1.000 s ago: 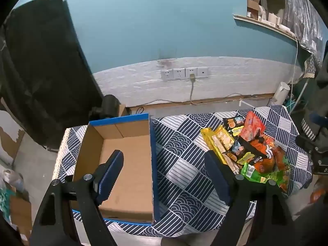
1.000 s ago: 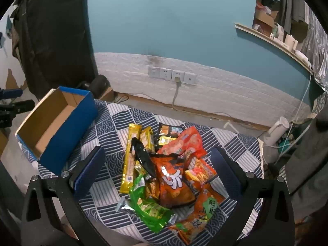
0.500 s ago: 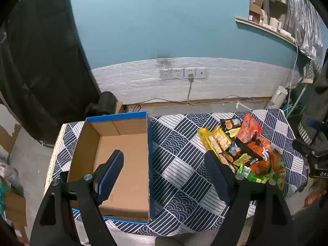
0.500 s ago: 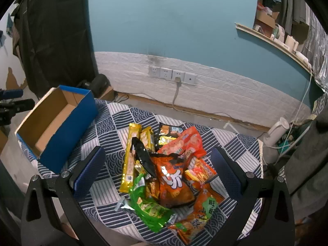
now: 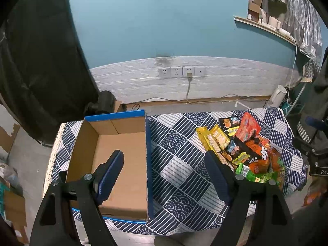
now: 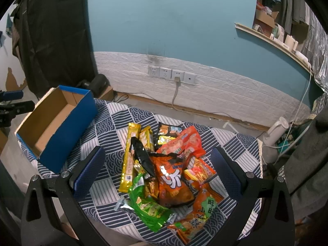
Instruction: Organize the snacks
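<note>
Box (image 5: 121,160) empty, at the surface's (image 5: 180,164) left end. Snack pile (image 6: 164,170) lies right of box, well apart. Right hand-held gripper (image 6: 157,172) and left hand-held gripper (image 5: 164,172) both spread wide, holding nothing. Advise taking the topmost packet singly, gripping at its edge.

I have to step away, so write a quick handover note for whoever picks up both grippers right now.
Left gripper: open, empty, above the near right edge of the cardboard box.
Right gripper: open, empty, above the snack pile.
Box: on the left end of the patterned tablecloth, nothing inside.
Snacks: all heaped on the right end; long yellow packet on the pile's left edge, green packet nearest.
Done: nothing packed yet.
Left: move every packet into the box.
</note>
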`<state>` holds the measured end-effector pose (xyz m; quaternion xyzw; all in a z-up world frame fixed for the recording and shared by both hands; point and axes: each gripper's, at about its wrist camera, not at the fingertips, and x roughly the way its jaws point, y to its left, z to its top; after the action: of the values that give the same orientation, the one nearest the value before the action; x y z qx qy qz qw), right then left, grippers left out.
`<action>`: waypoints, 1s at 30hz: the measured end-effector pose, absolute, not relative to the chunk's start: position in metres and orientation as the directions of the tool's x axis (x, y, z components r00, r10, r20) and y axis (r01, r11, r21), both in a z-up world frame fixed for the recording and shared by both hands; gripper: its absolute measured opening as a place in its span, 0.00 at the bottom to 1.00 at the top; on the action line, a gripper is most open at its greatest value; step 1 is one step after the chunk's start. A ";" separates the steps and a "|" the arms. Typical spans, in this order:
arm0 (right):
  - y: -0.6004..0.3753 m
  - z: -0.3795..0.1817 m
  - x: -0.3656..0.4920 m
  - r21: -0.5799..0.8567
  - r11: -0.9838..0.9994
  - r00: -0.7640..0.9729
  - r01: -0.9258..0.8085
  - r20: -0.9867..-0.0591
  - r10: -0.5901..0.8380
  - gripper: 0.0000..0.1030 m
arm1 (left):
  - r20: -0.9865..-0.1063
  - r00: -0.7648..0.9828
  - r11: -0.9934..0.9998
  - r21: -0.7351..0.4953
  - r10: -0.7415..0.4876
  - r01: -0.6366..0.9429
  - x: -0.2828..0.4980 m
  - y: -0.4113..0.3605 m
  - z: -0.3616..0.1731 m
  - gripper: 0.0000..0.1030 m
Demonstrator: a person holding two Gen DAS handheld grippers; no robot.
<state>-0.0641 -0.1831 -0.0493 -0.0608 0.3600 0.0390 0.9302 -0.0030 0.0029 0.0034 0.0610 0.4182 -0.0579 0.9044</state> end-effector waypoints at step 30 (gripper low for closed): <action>-0.187 -0.047 -0.066 -0.087 0.990 0.738 -0.114 -0.674 0.026 0.98 | -0.767 0.635 0.984 0.030 -0.091 0.177 -0.005 0.002 0.002 0.80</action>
<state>-0.0658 -0.1866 -0.0474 -0.0615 0.3601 0.0377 0.9301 -0.0046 0.0022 0.0022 0.0513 0.4207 -0.0743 0.9027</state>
